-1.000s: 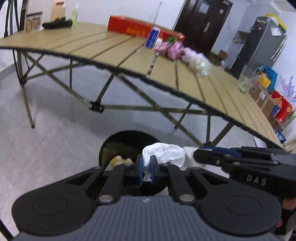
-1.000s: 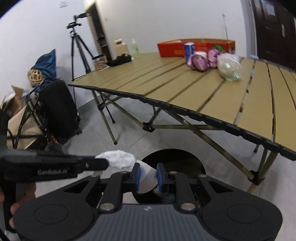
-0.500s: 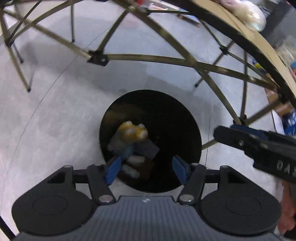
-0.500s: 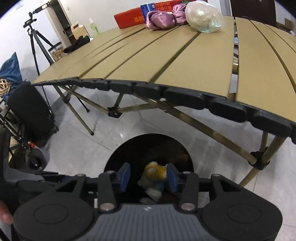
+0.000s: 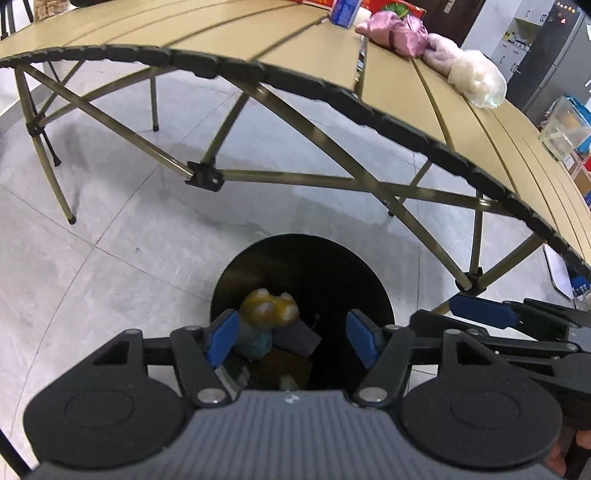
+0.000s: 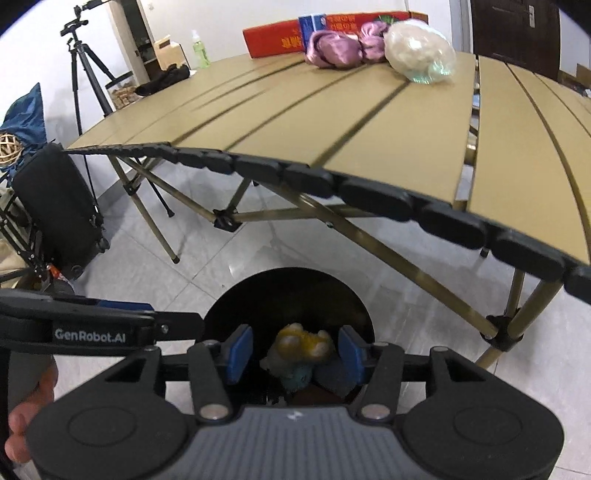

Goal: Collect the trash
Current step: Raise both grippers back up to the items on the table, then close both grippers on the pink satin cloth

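Note:
A round black trash bin (image 5: 332, 254) stands on the floor below the table's front edge; it also shows in the right wrist view (image 6: 258, 291). Inside lies a yellow and blue crumpled piece (image 5: 269, 306) (image 6: 301, 345) with darker scraps. My left gripper (image 5: 293, 338) is open and empty above the bin's mouth. My right gripper (image 6: 295, 349) is open and empty above the bin too. On the table sit purple crumpled bags (image 6: 334, 46) (image 5: 402, 31) and a clear plastic bag (image 6: 419, 50) (image 5: 476, 79).
A tan slatted folding table (image 6: 369, 129) with crossed metal legs (image 5: 207, 175) overhangs the bin. A red box (image 6: 273, 38), a blue carton (image 6: 312, 26) and a green bottle (image 6: 199, 48) stand at its back. A black case (image 6: 59, 218) and tripod (image 6: 85, 62) stand left.
Both grippers were shut on white crumpled paper a second ago. They have opened over the bin and the paper is gone from the jaws. Both views have tilted back up toward the table.

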Demonstrator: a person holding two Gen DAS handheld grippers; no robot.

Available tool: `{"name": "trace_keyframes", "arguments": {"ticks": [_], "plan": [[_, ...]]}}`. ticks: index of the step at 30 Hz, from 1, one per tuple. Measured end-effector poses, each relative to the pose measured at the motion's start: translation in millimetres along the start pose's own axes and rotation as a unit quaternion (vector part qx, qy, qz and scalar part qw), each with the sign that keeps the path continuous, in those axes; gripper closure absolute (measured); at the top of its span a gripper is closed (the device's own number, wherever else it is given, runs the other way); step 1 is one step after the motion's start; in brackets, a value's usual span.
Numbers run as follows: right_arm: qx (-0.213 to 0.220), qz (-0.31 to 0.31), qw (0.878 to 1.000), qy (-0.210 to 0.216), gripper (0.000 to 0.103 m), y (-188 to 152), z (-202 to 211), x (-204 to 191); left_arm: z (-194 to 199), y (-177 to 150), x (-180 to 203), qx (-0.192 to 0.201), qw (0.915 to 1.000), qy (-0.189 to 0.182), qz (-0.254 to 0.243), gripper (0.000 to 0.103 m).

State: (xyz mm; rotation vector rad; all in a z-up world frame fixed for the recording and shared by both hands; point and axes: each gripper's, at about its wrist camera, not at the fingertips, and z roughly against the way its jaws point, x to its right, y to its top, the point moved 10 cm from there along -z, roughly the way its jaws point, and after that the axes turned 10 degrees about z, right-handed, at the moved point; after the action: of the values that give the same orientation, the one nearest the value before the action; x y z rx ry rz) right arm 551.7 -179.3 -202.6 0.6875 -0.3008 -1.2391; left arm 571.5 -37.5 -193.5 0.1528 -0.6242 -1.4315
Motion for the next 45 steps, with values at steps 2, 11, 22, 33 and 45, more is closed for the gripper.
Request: {"name": "trace_keyframes", "arguments": {"ticks": [2, 11, 22, 33, 45], "plan": [[0.011, 0.003, 1.000, 0.014, 0.052, 3, 15, -6, 15, 2, 1, 0.014, 0.9999, -0.002, -0.008, 0.037], [0.258, 0.000, 0.966, -0.004, 0.049, 114, 138, 39, 131, 83, 78, 0.228, 0.9626, -0.125, -0.077, 0.018], [0.182, -0.092, 0.978, -0.048, 0.073, 176, 6, 150, 41, 191, 158, 0.226, 0.9653, -0.105, -0.078, 0.036], [0.189, -0.082, 0.976, -0.071, 0.092, 145, 52, 178, -4, 158, 181, 0.197, 0.9671, -0.130, -0.095, 0.034], [0.195, -0.103, 0.973, -0.073, 0.088, 134, 54, 193, -15, 208, 146, 0.239, 0.9672, -0.052, -0.069, 0.031]]}}
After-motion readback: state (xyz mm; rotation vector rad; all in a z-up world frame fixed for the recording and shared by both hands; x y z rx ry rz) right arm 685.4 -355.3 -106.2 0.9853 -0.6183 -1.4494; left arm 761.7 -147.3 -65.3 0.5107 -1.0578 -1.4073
